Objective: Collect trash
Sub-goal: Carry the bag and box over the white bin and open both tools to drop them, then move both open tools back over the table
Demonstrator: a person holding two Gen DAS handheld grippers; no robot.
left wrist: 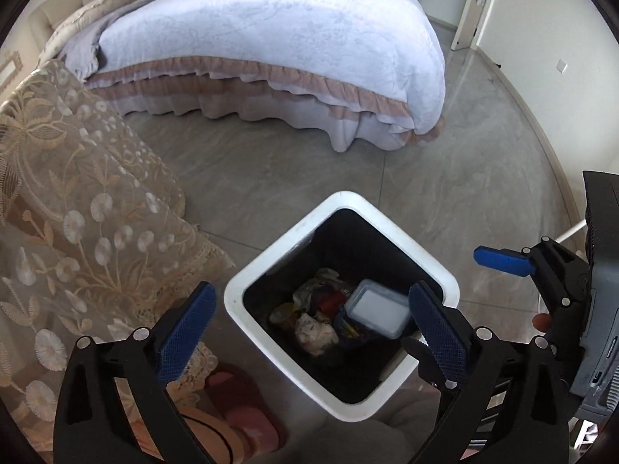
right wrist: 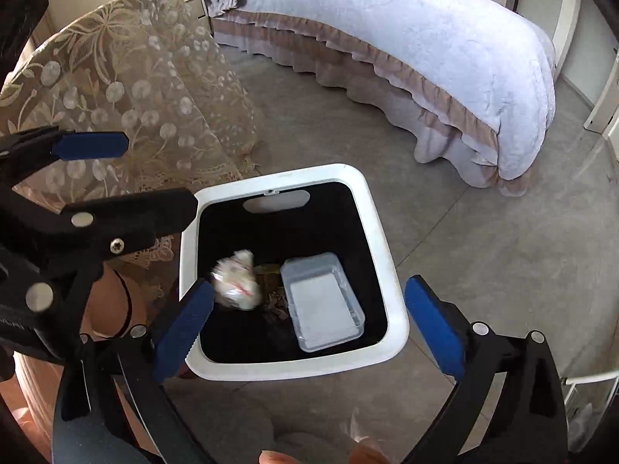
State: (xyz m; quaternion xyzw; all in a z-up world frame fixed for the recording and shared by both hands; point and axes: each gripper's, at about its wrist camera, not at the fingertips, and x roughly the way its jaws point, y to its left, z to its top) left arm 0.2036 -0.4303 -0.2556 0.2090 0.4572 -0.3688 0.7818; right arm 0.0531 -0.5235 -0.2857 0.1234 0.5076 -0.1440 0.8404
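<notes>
Trash bin (right wrist: 381, 239), white rim with black liner, sits on grey floor tile (left wrist: 445, 193) right under both grippers. Left gripper (left wrist: 309, 332) jaws spread wide, nothing between the pads. Right gripper (right wrist: 309, 328) likewise wide, pads clear of everything. Crumpled white wrapper (right wrist: 236, 286), blurred, sits in the bin mouth just past the right gripper's left pad. Clear plastic tray (right wrist: 323, 305) lies inside the bin on mixed scraps (left wrist: 313, 324). Lace-covered furniture (left wrist: 77, 201) just beside the bin. Bed (left wrist: 290, 50) with ruffled cover further back.
</notes>
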